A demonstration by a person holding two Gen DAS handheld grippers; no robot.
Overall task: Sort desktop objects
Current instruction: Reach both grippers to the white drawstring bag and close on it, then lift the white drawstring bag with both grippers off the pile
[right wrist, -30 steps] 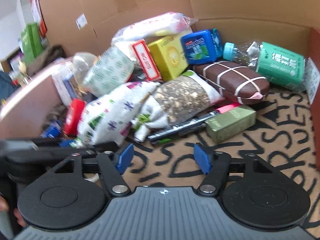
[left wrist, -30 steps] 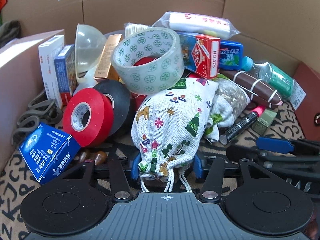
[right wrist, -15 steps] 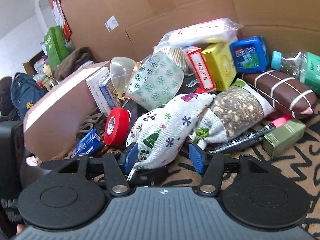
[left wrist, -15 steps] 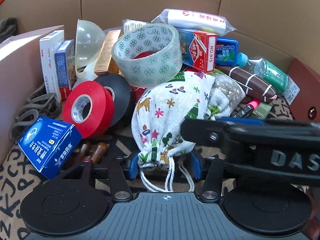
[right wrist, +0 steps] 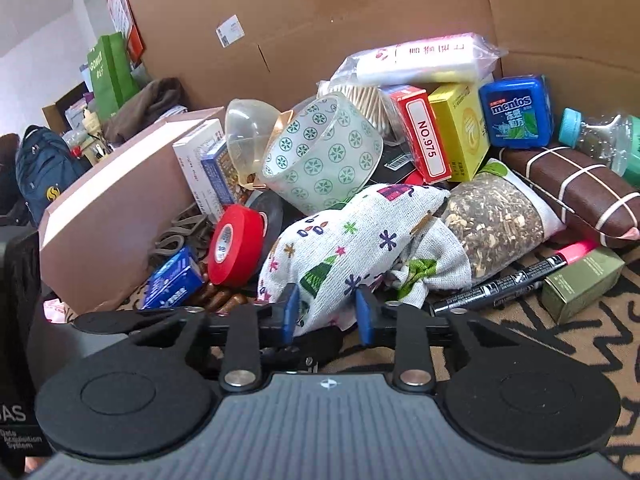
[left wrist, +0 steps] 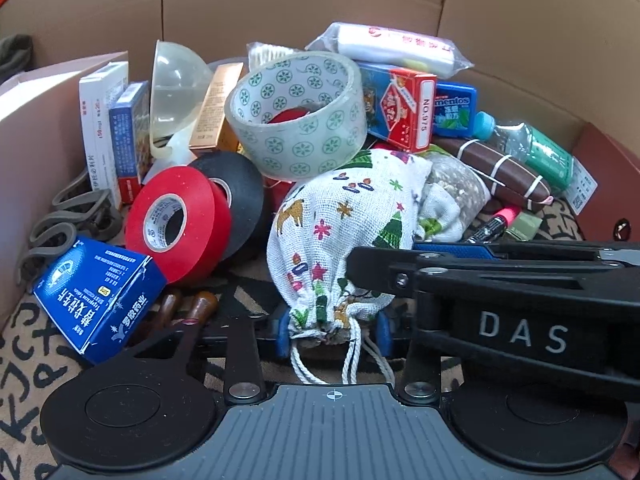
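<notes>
Since a second ago the right gripper (right wrist: pixel 325 314) has swung in over the drawstring pouch (left wrist: pixel 344 232); both sets of jaws pinch it, the left gripper (left wrist: pixel 334 330) at its tied neck, below the patterned tape roll (left wrist: pixel 298 114).

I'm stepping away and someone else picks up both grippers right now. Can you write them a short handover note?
Left gripper: closed on the drawstring neck of the printed cloth pouch.
Right gripper: closed on the same pouch's side, crossing in front of the left.
The pouch lies on the pile in the cardboard box, against the green-patterned tape roll, red tape and herb sachet.
Done: pouch gripped. Nothing visibly sorted yet.
Left: lift the pouch out, then the tapes, boxes, marker and the rest.
</notes>
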